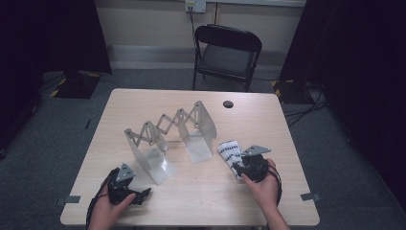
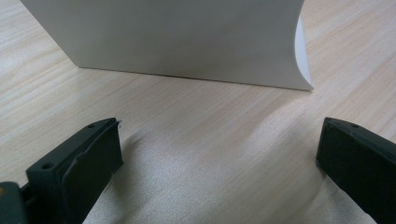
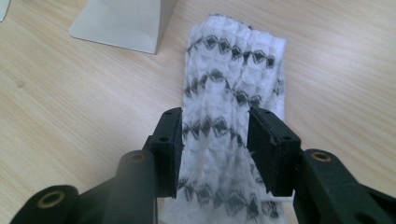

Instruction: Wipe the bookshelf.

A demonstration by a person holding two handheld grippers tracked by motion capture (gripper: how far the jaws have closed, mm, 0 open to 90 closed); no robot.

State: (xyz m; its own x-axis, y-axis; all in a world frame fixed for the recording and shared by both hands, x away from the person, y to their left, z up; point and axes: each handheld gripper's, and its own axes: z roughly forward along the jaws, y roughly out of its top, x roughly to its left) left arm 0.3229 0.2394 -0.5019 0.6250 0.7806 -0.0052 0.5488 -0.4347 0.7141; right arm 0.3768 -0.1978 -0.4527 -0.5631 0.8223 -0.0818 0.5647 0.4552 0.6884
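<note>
The right gripper (image 3: 215,140) straddles the folded cloth (image 3: 233,84) at lower right, jaws apart, not yet pinching. The left gripper (image 2: 219,154) waits wide open; lifting remains.

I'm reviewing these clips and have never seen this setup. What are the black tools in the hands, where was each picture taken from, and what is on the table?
A person holds hand-held tongs, one in each hand. The high view looks down on the wooden table; the other two pictures come from cameras riding on each tool. On the table stand a folding metal rack and a white cloth with black zigzag stripes. The left tongs rest open near the rack's plate, holding nothing. The right tongs sit over the cloth, one jaw at each side of it; whether they press it cannot be told. A folding chair stands behind.
</note>
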